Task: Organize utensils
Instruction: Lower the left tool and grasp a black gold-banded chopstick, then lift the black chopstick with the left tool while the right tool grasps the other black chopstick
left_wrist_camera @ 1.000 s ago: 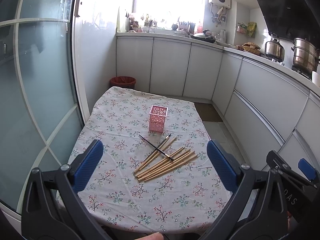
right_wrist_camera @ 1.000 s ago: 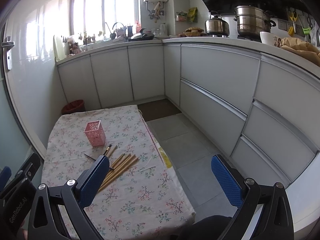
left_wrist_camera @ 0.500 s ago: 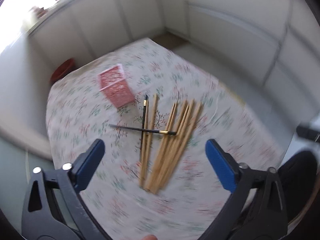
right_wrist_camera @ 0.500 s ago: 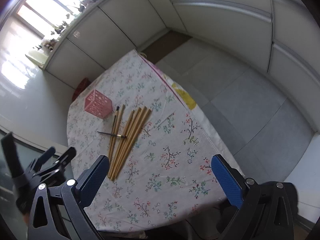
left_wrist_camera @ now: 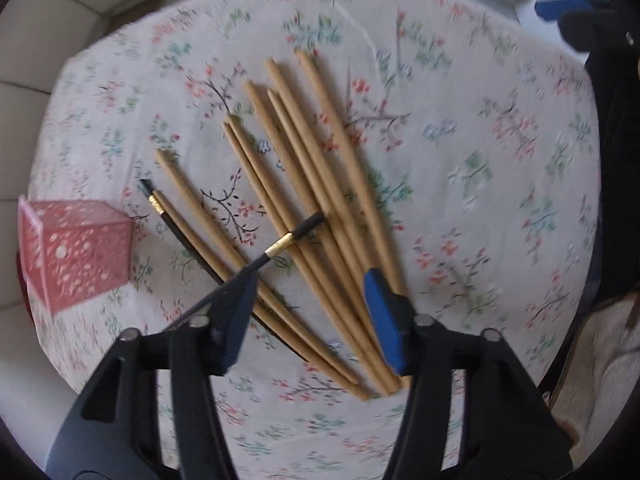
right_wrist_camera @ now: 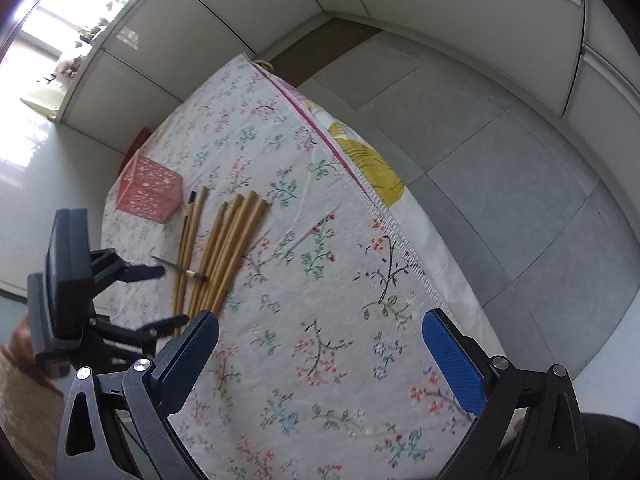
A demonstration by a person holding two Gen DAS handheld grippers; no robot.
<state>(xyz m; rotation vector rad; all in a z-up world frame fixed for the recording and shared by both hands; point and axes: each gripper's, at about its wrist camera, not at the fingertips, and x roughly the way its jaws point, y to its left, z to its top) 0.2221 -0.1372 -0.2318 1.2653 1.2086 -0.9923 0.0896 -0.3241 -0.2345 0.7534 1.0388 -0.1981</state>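
Left gripper (left_wrist_camera: 308,304) is pointing pretty much straight down over the pile of wooden chopsticks (left_wrist_camera: 320,200); its jaws have just been closing in, but the blue pads (left_wrist_camera: 384,320) aren't pressing on anything, so it's part-way apart with the lower ends of several sticks sitting in the gap below it. Two thin black brushes are mixed in with the sticks; one black brush (left_wrist_camera: 288,242) with a gold band lies crosswise over the bundle and runs under the left-hand finger, and the other dark brush (left_wrist_camera: 168,220) lies lengthwise along the outermost stick, its tip toward the holder (whether the finger actually touches the crosswise one, I can't tell, it's blurry). Pink perforated holder (left_wrist_camera: 76,254) stands upright on the floral tablecloth (left_wrist_camera: 500,200), near the stick tips but apart from them, nothing visible in it.

Right gripper (right_wrist_camera: 320,360) hangs over a bare stretch of the cloth, jaws spread wide with nothing between; from its view the left gripper (right_wrist_camera: 160,296) sits at the near end of the bundle (right_wrist_camera: 224,248), and the holder (right_wrist_camera: 148,192) is at the far end just beside the stick tips; grey floor tiles (right_wrist_camera: 500,140) and white cabinet fronts (right_wrist_camera: 280,12) beyond the table edge.
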